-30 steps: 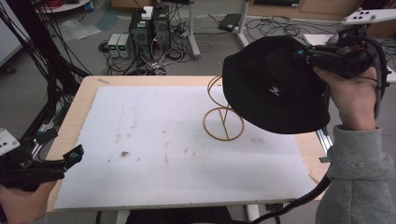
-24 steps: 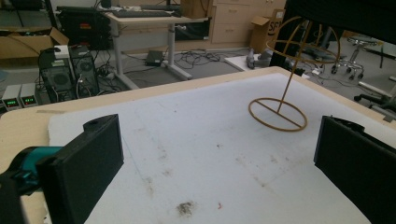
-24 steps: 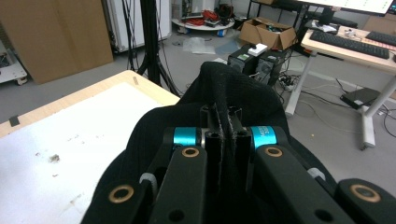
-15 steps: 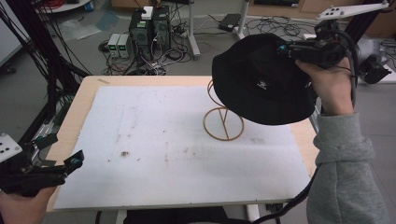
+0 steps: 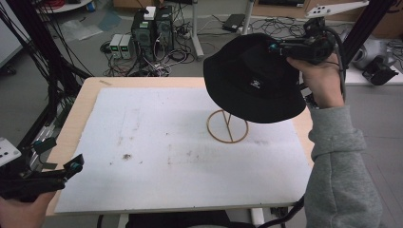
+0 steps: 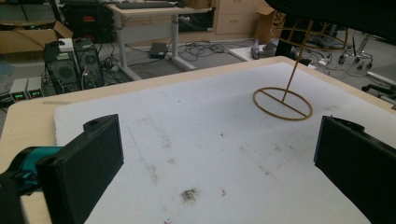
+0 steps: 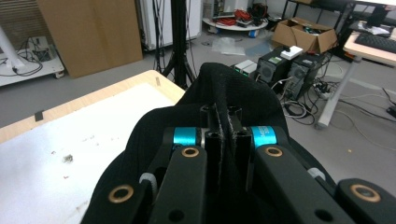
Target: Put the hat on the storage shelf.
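Note:
A black bucket hat (image 5: 252, 76) with a small white label hangs in the air over a gold wire hat stand (image 5: 227, 126). The hat hides the stand's top; its ring base rests on the white mat (image 5: 166, 142). My right gripper (image 5: 274, 47) is shut on the hat's fabric at its far right side, and the right gripper view shows the fabric (image 7: 233, 88) pinched between the jaws (image 7: 224, 126). My left gripper (image 5: 61, 153) rests at the table's near left corner, wide open with nothing between its jaws (image 6: 219, 158). In that view the stand (image 6: 282, 102) and the hat's edge (image 6: 345, 11) lie ahead to the right.
The mat covers most of a wooden table (image 5: 81, 109) and carries faint stains and a small dark speck (image 5: 127, 156). Computer towers (image 5: 152, 23), cables and desk legs stand on the floor beyond the far edge. A dark frame (image 5: 43, 71) rises at the left.
My right hand has carried the hat leftward and a little lower, so that it hangs more squarely over the stand. The left gripper has stayed put.

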### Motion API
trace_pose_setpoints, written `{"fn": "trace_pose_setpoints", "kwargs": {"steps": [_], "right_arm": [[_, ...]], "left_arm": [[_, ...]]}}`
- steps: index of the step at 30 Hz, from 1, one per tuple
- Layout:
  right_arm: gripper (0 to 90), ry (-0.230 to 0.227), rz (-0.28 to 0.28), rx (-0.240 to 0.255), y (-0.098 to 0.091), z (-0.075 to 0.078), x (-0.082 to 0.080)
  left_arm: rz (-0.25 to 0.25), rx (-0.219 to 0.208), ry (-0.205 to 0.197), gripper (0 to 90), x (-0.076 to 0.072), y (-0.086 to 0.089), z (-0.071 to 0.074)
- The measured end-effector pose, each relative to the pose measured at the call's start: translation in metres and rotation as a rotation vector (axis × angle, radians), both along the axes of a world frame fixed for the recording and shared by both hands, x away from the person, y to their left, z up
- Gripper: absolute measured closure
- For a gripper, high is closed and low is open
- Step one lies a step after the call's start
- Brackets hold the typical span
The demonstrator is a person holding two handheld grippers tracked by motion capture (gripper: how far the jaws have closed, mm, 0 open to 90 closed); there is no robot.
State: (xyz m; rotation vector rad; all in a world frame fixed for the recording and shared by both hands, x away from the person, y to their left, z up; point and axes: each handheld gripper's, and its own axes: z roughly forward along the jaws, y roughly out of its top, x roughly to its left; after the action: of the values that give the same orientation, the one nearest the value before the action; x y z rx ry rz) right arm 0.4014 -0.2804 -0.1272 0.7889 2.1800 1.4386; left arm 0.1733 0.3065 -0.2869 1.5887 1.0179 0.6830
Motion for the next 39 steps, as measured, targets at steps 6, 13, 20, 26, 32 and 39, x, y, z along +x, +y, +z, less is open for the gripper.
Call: {"fn": "trace_pose_setpoints", "kwargs": {"steps": [6,13,20,26,32,39], "right_arm": [[88.2,0.005,0.008,-0.015,0.011,-0.005,0.009],[88.1,0.021,0.034,-0.01,0.023,-0.01,0.019],[88.0,0.023,0.052,-0.02,0.043,-0.013,0.029],[87.9,0.026,0.054,-0.036,0.053,-0.014,0.036],[87.8,0.033,0.035,-0.045,0.053,-0.016,0.04],[87.3,0.056,0.021,-0.037,0.052,-0.026,0.045]], "left_arm": [[0.007,0.027,-0.021,1.8,-0.003,-0.003,0.002],[-0.01,0.046,-0.007,1.7,0.0,-0.004,-0.001],[-0.012,0.056,-0.005,1.7,0.0,-0.005,-0.002],[-0.014,0.052,-0.016,1.7,-0.002,-0.002,-0.001],[-0.006,0.048,-0.016,1.7,-0.005,0.001,-0.001],[-0.005,0.048,-0.013,1.7,-0.005,0.001,-0.001]]}}
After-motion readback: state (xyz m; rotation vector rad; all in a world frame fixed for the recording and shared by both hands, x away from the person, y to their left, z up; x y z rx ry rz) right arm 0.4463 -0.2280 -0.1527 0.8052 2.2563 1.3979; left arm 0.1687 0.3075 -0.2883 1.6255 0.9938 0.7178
